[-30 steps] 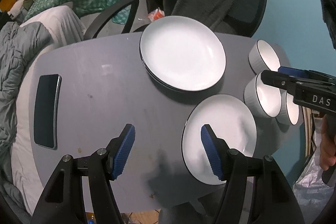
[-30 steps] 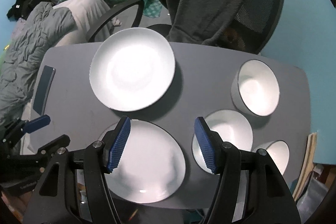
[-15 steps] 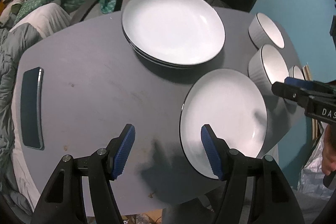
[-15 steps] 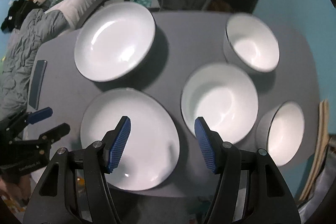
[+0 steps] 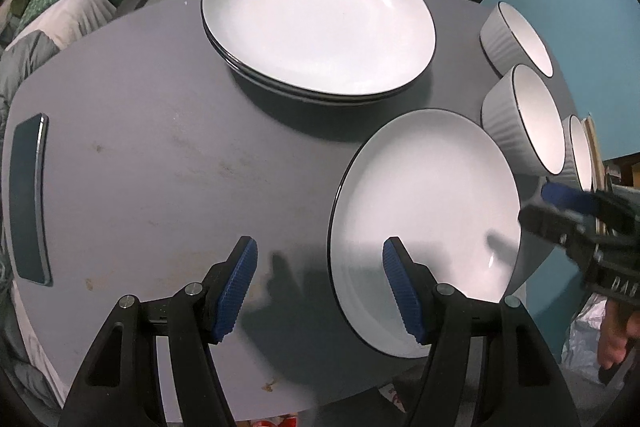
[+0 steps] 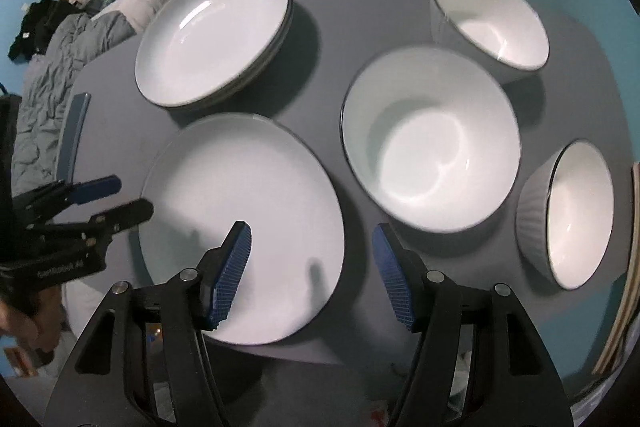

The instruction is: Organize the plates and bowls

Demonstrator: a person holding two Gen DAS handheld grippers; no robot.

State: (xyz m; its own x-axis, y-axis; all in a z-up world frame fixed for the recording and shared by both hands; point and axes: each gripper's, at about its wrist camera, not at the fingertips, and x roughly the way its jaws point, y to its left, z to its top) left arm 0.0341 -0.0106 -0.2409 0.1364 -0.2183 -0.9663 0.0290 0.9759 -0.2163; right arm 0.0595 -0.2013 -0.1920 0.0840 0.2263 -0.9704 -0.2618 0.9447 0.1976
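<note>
Both tools have dropped closer to the grey oval tabletop (image 5: 132, 155) within the last second. The left gripper (image 5: 316, 287), jaws spread and empty, straddles the near rim of the lone white black-rimmed plate (image 5: 424, 223); the right gripper (image 6: 310, 273), likewise agape, hangs between that plate and the middle white ribbed bowl (image 6: 430, 139). A pickup looks imminent. Beyond, the stack of matching plates (image 5: 318, 17) awaits. The third bowl (image 5: 580, 151) is largely hidden.

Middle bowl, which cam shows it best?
Right wrist: the middle bowl sits near frame centre, whole rim and inside visible, just beyond the open right gripper. Left wrist catches it side-on near the right edge, ribbed wall showing, inside foreshortened.
</note>
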